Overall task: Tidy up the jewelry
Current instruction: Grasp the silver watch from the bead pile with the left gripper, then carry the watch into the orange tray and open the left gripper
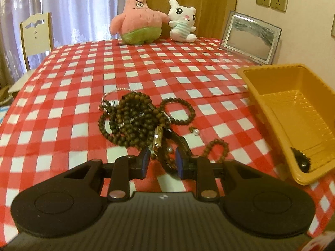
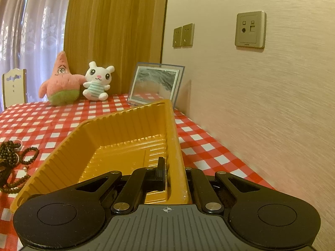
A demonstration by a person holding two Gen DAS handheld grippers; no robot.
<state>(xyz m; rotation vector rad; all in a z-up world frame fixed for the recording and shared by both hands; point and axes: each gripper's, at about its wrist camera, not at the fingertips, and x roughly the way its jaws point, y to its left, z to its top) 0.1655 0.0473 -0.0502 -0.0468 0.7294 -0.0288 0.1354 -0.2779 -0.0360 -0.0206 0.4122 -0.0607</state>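
L gripper (image 1: 161, 159) partly open, blue pads either side of a wristwatch (image 1: 162, 141) strap at near edge of bead pile (image 1: 134, 120); firm grip or not, can't tell. Loose pearl (image 1: 196, 132) and small bead bracelet (image 1: 216, 149) lie just beside, on red-check tablecloth (image 1: 73, 79). R gripper (image 2: 172, 172) closed down on side wall of yellow tray (image 2: 125, 129), one finger inside, one outside. L view only: dark item in tray's near corner (image 1: 302, 160). R view only: wall socket plate (image 2: 250, 29).
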